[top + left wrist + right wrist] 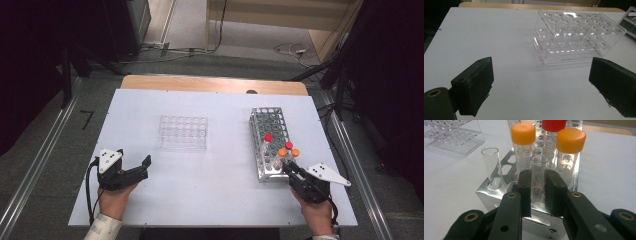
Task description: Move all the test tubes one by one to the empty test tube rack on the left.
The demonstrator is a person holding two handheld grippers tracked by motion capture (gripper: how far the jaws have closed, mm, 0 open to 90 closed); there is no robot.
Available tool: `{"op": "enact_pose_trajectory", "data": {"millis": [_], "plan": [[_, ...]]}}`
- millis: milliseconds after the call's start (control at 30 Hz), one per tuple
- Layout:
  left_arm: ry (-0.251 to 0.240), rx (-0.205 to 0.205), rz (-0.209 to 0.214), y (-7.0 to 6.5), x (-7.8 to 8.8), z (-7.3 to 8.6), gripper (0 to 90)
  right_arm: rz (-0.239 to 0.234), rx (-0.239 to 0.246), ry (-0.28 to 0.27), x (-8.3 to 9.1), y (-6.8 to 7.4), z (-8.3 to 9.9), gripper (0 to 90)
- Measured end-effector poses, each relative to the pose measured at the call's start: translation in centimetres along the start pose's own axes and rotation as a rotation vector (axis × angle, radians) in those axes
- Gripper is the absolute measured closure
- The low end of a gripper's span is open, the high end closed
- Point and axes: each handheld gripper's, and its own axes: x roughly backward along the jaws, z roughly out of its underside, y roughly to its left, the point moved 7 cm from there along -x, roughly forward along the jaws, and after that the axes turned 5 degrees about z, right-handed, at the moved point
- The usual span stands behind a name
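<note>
Right tool (537, 192) clamping clear glass tube (538, 173) in perforated metal rack (499, 192), left tool (541, 85) open.

Lower left of the high view, the left gripper (131, 167) is matt black, topped by a pale grey three-cornered plate dotted with dark holes; a black cable loops beside it; the cuff below looks white and patterned. Lower right, the right gripper (289, 167) matches; brass-ringed holes stud its arms.

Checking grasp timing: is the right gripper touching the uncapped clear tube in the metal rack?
Touching. The right gripper view shows the right gripper with both pads pressed against the uncapped clear tube, no gap on either side.
</note>
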Motion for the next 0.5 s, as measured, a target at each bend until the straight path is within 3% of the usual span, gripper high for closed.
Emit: {"op": "enact_pose_trajectory", "data": {"millis": [500], "plan": [[-0.002,-0.011,-0.003,-0.2,0.0,-0.1,6.4,0.005,-0.027,-0.113,2.8,-0.1,-2.9,73.3]]}}
